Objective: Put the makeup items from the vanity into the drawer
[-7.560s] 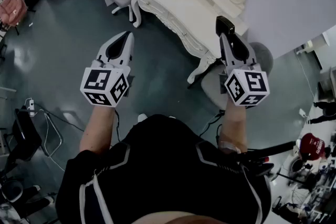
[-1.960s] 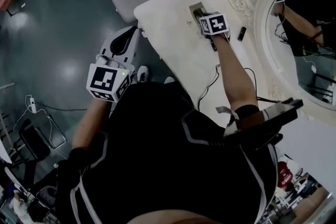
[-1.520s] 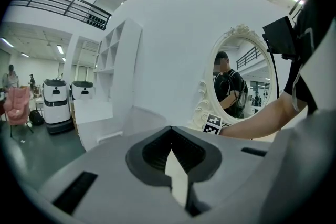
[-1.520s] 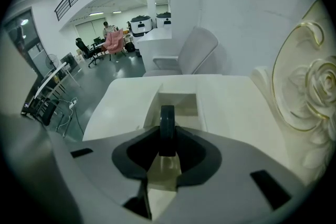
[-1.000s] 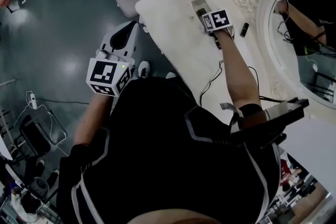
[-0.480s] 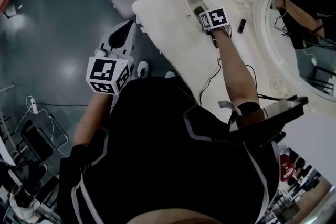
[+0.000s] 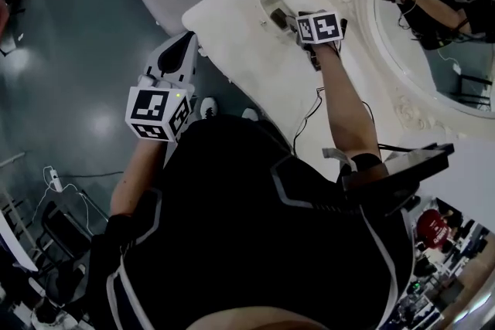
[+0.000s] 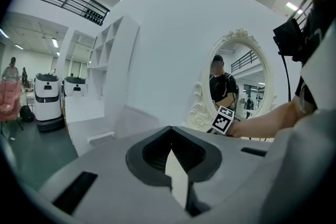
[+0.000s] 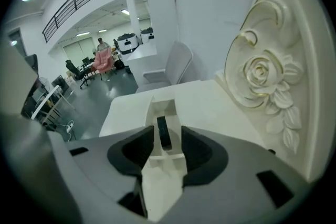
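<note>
At person's left side, left gripper (image 8: pixel 170 139) held clamped together, empty, parked clear of vanity (image 7: pixel 232 27). Over small open drawer (image 9: pixel 167 107), right gripper (image 9: pixel 167 139) jaws being opened. Dark disc (image 9: pixel 164 131) stood on edge between them inside drawer, untouched by pads, judged released there. No brand or writing readable. Only square markers seen on gripper cubes.

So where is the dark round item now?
In the right gripper view, the dark round item stands on edge in the open drawer, between the opening jaws of the right gripper, left of the carved rose.
</note>
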{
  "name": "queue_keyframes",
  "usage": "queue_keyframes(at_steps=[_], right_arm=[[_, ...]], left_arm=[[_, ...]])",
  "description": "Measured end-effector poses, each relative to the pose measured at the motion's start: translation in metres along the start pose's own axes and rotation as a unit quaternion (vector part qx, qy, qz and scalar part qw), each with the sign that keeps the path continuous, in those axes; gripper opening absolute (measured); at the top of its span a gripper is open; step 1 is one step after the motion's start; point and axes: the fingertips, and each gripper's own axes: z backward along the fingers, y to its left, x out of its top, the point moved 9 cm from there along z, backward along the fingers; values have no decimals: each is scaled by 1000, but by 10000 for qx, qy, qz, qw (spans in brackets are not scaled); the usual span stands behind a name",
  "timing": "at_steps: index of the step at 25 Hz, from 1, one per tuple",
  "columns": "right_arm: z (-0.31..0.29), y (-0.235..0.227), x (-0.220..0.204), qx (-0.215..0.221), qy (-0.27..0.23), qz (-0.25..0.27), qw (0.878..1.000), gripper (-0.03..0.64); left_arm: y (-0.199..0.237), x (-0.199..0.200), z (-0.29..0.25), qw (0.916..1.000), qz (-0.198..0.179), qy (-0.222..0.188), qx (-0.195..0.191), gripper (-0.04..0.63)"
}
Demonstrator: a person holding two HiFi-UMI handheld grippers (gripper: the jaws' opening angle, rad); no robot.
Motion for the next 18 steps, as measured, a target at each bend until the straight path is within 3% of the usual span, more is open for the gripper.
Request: queue_keyframes(at_steps=[9,11,18], right_arm=[[97,9,20,-128,-1240,2,9922,151],[120,13,23,-127,-1577,29,9874,108],[203,26,17,-608,-2530,-57,9655,101]], left_arm=[[-16,13,-32,9974,-158,-121,-687,3],[-22,18,-38,9958,-224,-149,-875,3],[-39,33,-61,9917,-190,-146,-1264,3]])
